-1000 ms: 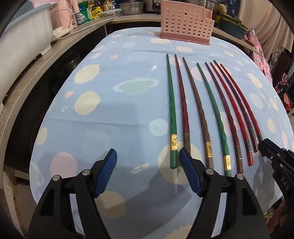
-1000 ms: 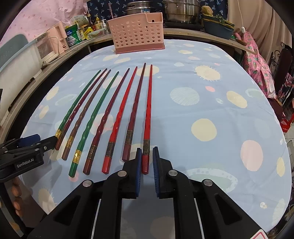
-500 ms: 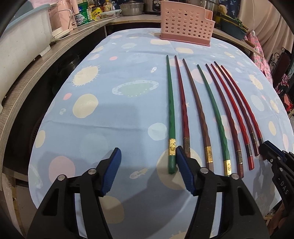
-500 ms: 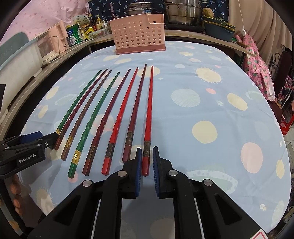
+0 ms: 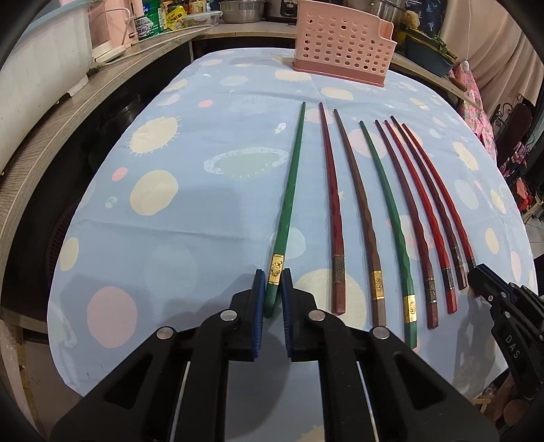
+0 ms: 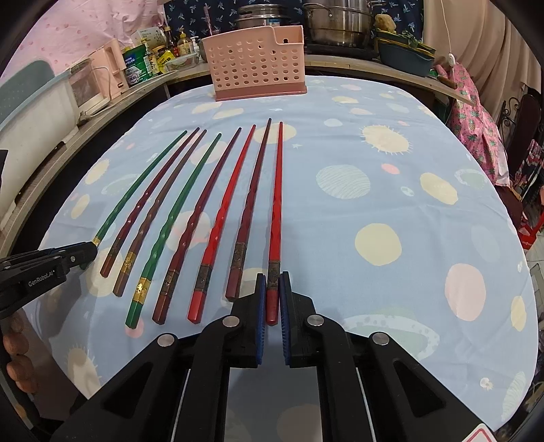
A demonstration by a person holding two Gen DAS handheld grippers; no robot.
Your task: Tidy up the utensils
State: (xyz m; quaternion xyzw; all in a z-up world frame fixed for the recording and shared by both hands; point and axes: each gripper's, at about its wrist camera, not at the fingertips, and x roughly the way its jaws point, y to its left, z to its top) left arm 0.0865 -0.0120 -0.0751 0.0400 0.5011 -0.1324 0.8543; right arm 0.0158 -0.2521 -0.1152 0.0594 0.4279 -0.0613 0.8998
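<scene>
Several long chopsticks, green, brown and red, lie side by side on the blue spotted tablecloth (image 5: 190, 217). My left gripper (image 5: 272, 277) is shut on the thick end of the leftmost green chopstick (image 5: 289, 190), which still lies on the cloth. My right gripper (image 6: 271, 280) is shut on the thick end of the rightmost red chopstick (image 6: 277, 197), which also rests on the cloth. A pink perforated utensil basket (image 5: 343, 47) stands at the table's far edge; it also shows in the right wrist view (image 6: 260, 64).
A wooden counter (image 5: 44, 136) with a white appliance, bottles and jars runs along the left. Steel pots (image 6: 335, 20) and a dark bowl stand behind the basket. A chair with pink floral cloth (image 6: 476, 112) is at the right.
My left gripper has moved forward and right, and its jaws have closed from wide open onto the green chopstick's end. My right gripper has stayed shut on the red chopstick.
</scene>
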